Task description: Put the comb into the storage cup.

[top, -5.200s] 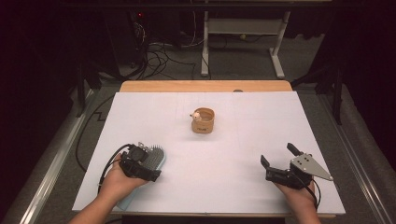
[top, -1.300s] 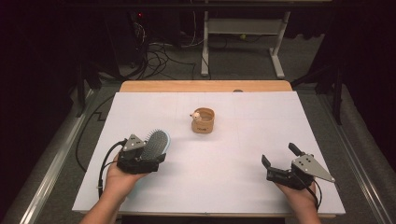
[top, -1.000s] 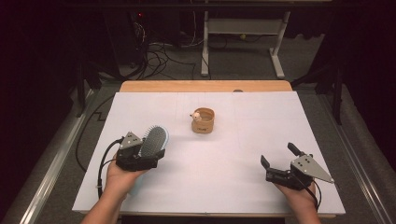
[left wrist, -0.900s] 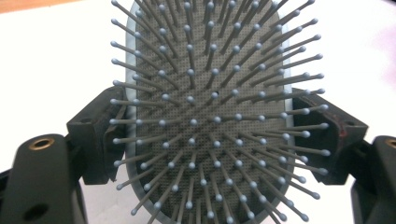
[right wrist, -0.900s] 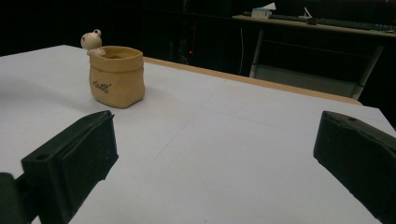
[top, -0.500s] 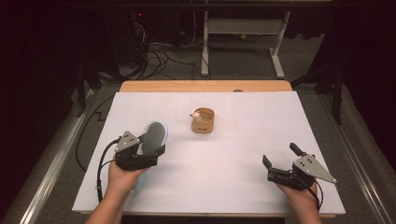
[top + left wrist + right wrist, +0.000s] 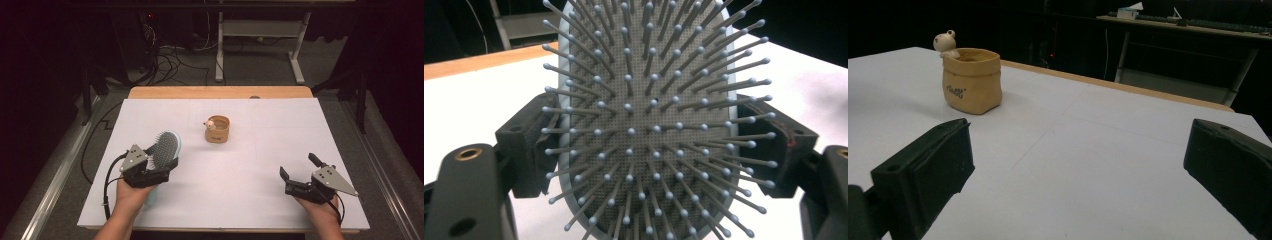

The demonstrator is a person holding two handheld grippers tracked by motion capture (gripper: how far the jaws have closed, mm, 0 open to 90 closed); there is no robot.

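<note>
Pale blue paddle hairbrush [image 7: 165,148] sits clamped in the left gripper [image 7: 150,172], over the near-left part of the white table [image 7: 250,165]; head tilted up, bristles facing back toward the person. In the left gripper view the bristle pad [image 7: 649,125] stands between the two black jaws, each pressing an edge of the head. The handle seems to run down past the hand, though it is mostly hidden there. Left hand [image 7: 131,192] wraps the gripper body. Right gripper [image 7: 300,177] rests low at the near-right, jaws spread wide with nothing between them. A small tan pot [image 7: 217,129] with a little bear figure [image 7: 946,42] on its rim stands mid-table, well apart from both grippers.
</note>
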